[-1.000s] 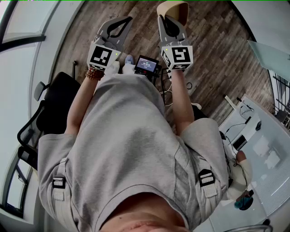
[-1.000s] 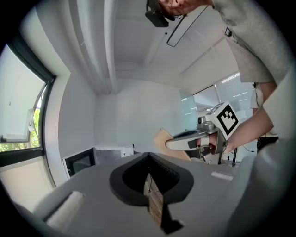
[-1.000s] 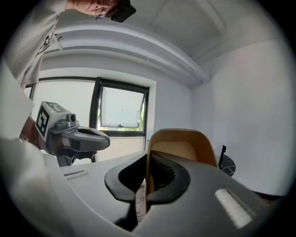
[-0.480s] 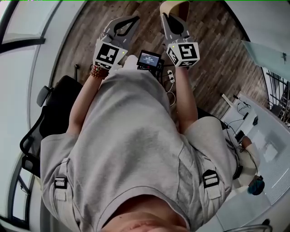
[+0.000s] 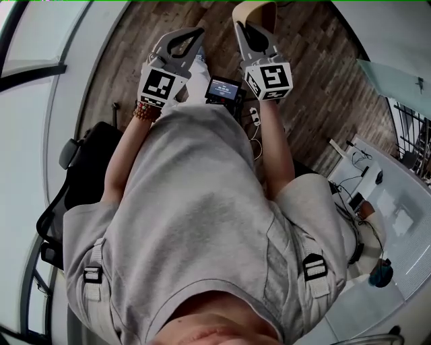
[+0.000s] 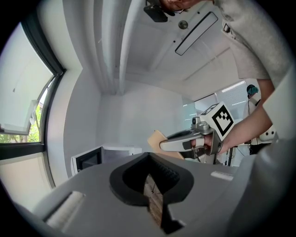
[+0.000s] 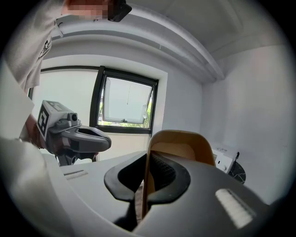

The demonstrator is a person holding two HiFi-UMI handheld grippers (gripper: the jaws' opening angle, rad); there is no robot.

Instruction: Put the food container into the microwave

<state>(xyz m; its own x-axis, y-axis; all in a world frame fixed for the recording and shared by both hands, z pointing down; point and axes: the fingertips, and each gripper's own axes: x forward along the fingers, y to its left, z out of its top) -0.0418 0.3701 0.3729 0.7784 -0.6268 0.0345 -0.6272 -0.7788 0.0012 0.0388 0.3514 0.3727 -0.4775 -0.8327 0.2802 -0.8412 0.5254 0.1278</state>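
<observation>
A person in a grey T-shirt [image 5: 195,222], seen from overhead, holds two grippers out over a brown wood-plank floor [image 5: 323,81]. At upper centre of the frame, the right gripper [image 5: 246,30] has its fingers pressed onto the wall of a tan, rounded food container [image 5: 259,9] — carried in the air, well off the floor. Just beside it the left gripper [image 5: 190,37] carries nothing, its fingers drawn together. Farther off stands a white microwave [image 6: 88,161] — at lower left in the left gripper view.
</observation>
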